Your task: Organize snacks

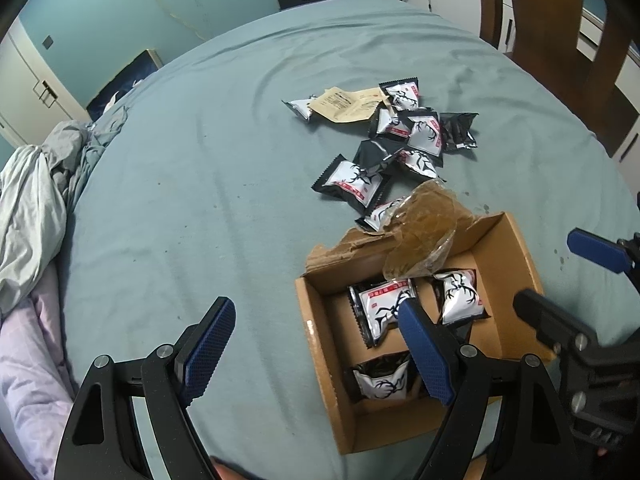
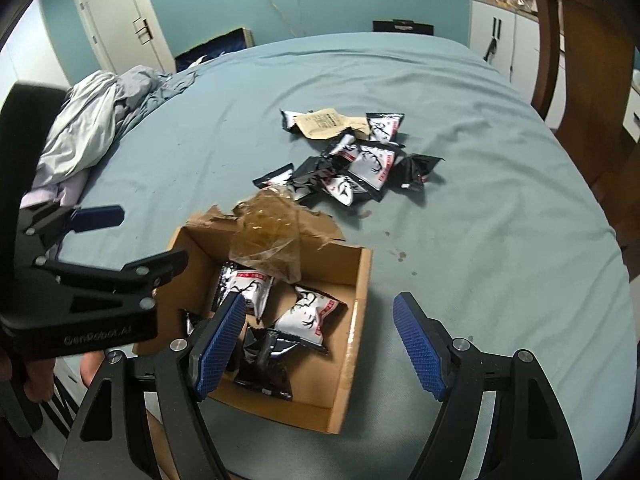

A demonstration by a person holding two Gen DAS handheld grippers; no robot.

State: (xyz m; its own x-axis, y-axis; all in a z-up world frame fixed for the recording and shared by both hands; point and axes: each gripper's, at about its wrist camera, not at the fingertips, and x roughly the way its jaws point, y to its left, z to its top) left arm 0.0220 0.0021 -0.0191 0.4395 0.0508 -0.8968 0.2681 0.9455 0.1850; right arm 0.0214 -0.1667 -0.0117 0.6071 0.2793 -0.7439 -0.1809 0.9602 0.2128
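Open bedsheet left of cardboard box; crumpled tape flap overhanging the box's far side; snack packet pile beyond.

The right tongs stand wide apart with nothing between their blue pads, the left-hand pad over the near side of an open cardboard box and the other over the blue-grey bed sheet; the box lies on the bed with its torn flap and a crumpled piece of clear tape at the far edge, and several black-and-white snack packets lie inside it. Beyond the box a loose heap of snack packets lies on the sheet with a tan paper sachet at its far side; the left tongs show at the left, open, beside the box; rumpled bedding lies far left.
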